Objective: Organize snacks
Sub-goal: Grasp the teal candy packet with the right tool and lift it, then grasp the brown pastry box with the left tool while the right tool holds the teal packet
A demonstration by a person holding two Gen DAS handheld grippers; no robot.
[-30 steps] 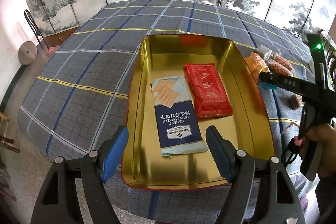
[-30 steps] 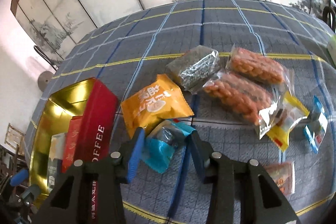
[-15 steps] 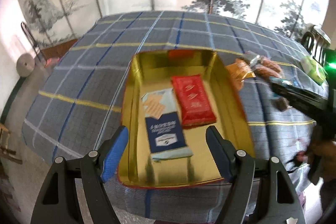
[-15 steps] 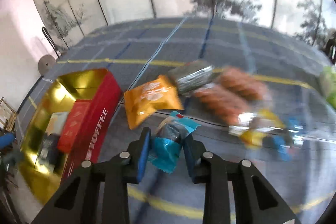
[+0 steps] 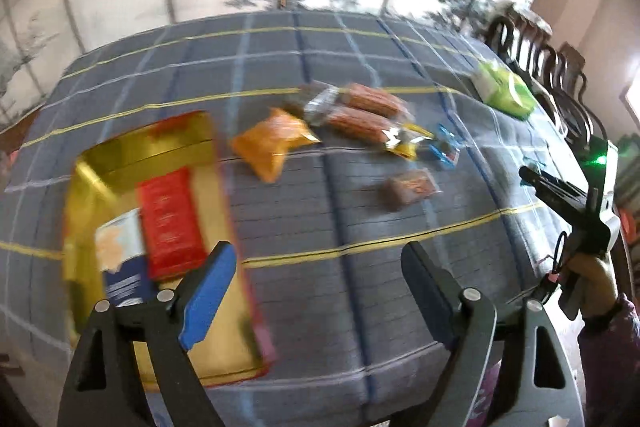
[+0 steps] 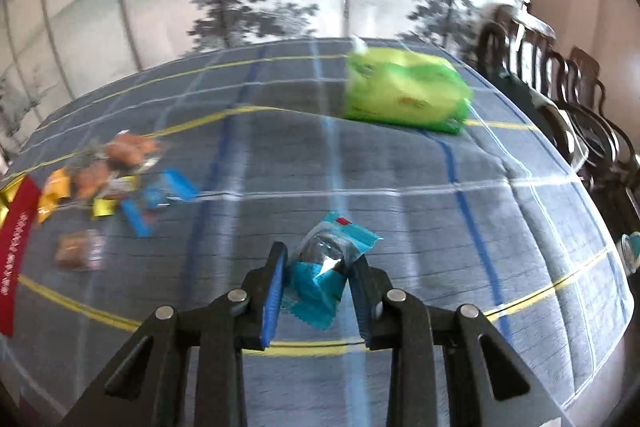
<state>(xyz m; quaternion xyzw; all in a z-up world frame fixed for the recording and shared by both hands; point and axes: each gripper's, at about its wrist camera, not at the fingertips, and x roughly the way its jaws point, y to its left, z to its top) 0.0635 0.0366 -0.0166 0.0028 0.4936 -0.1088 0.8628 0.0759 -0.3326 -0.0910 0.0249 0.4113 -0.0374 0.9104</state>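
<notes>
The right gripper (image 6: 318,285) pinches a teal-wrapped snack (image 6: 324,275) between its blue pads, the packet lifted above the plaid tablecloth (image 6: 420,227); its jaws closed down on the wrapper within the last second. The left gripper (image 5: 316,291) stands spread with nothing between its fingers — its jaws have just been opening — over bare cloth beside the gold tin (image 5: 100,163). In the tin lie a red packet (image 5: 168,219) and a blue-and-white cracker packet (image 5: 120,267), their print too blurred to read. Farther off sit a small brown snack (image 5: 410,187), an orange pouch (image 5: 272,143), two clear bags of reddish-brown snacks (image 5: 360,111) and small yellow and blue wrappers (image 5: 424,143). Beyond them rests a green package (image 6: 404,91) — its label unreadable.
</notes>
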